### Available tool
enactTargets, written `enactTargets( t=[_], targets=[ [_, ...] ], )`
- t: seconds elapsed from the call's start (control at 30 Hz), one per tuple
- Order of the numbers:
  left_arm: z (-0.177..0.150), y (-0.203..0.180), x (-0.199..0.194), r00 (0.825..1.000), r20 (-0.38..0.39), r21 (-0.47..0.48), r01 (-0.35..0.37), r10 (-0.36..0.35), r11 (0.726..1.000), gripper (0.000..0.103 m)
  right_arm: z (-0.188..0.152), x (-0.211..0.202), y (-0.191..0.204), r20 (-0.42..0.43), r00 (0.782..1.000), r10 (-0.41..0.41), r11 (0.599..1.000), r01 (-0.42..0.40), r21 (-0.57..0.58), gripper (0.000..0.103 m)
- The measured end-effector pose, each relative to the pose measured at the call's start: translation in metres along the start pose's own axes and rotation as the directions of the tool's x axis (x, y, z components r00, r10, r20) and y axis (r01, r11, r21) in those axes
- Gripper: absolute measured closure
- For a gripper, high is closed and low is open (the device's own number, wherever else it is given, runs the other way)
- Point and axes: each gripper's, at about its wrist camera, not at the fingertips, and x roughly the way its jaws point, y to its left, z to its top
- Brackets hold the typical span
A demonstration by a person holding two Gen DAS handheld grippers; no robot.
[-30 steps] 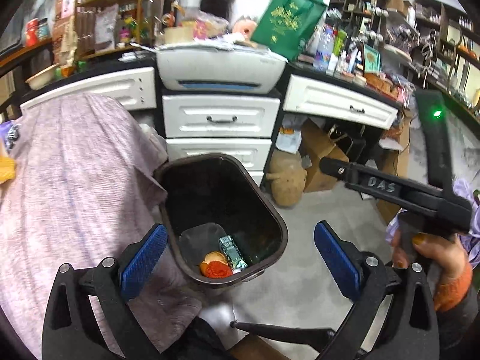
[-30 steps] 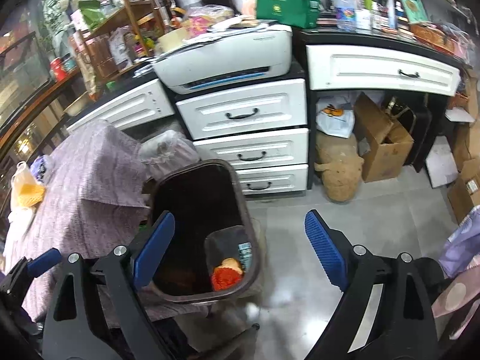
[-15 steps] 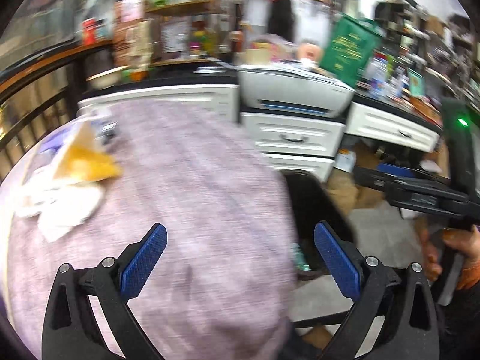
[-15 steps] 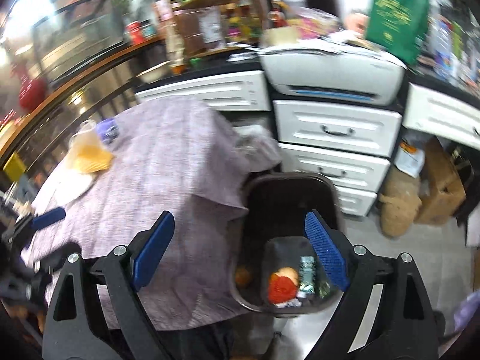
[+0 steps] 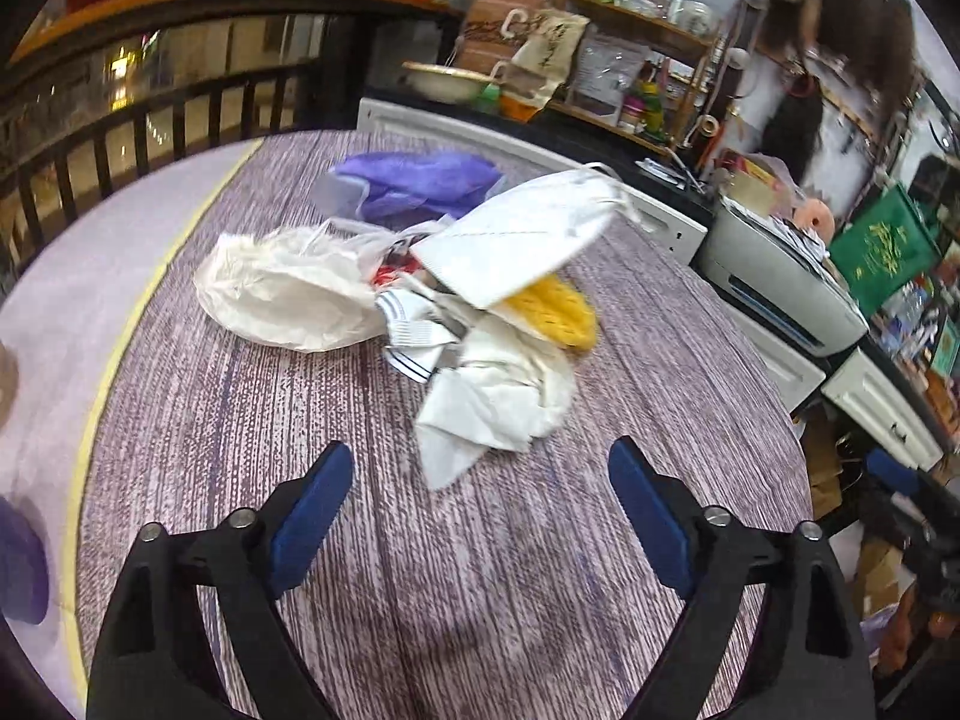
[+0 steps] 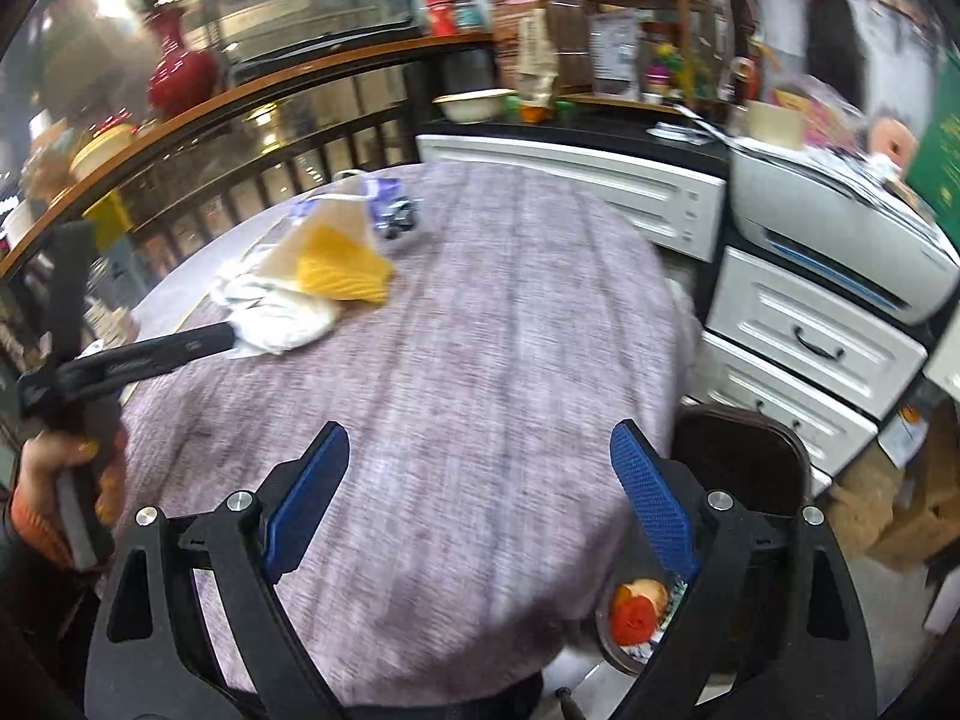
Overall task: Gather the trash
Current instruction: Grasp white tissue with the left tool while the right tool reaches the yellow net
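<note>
A: Your left gripper [image 5: 480, 516] hangs spread wide and empty over the purple woven tabletop [image 5: 252, 396]; what comes first?

B: The crumpled white tissue [image 5: 498, 402] just beyond. Further off lie the white face mask [image 5: 516, 240] and yellow wrapper [image 5: 555, 309]. Your right gripper [image 6: 477, 504] is likewise released, with the dark brown trash bin [image 6: 738, 456] to its right.

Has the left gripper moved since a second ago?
Yes. The left gripper has swung from above the dark brown trash bin to over the purple tablecloth, facing the crumpled white paper trash.

Nothing reads clearly — gold script on the green bag [image 5: 882, 255], right of frame, is too blurred.
</note>
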Motion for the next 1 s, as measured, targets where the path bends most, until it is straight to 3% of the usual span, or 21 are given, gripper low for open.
enactTargets(
  t=[0.2, 0.37, 0.43, 0.7, 0.83, 0.9, 1.0],
  targets=[
    [0.01, 0.017, 0.026, 0.998, -0.051, -0.054, 0.033, -0.036, 0.998, 0.04, 0.013, 0.012, 0.036, 0.0, 1.0, 0.031, 0.996, -0.031, -0.079, 0.015],
    [0.003, 0.018, 0.03, 0.992, -0.084, -0.08, 0.086, -0.092, 0.993, 0.091, 0.028, 0.029, 0.048, 0.003, 0.999, 0.053, 0.994, -0.052, -0.096, 0.015],
    [-0.003, 0.015, 0.022, 0.99, -0.084, -0.074, 0.105, -0.112, 0.992, 0.097, 0.038, 0.039, 0.05, -0.004, 0.997, 0.08, 0.994, -0.08, -0.069, 0.015],
    [-0.017, 0.01, -0.04, 0.995, 0.021, 0.008, 0.102, -0.102, 0.995, 0.099, 0.085, 0.085, 0.074, -0.013, 0.981, 0.191, 0.981, -0.191, 0.017, 0.015],
    [-0.025, 0.012, -0.067, 0.993, 0.08, 0.027, 0.088, -0.09, 0.996, 0.099, 0.105, 0.11, 0.091, -0.023, 0.978, 0.205, 0.978, -0.205, 0.026, 0.021],
    [-0.026, 0.014, -0.074, 0.992, 0.102, 0.035, 0.072, -0.076, 0.997, 0.099, 0.114, 0.127, 0.094, -0.044, 0.977, 0.211, 0.976, -0.208, 0.057, 0.028],
    [-0.027, 0.018, -0.079, 0.99, 0.124, 0.024, 0.064, -0.066, 0.998, 0.099, 0.118, 0.144, 0.094, -0.058, 0.98, 0.189, 0.979, -0.183, 0.093, 0.03]
  ],
)
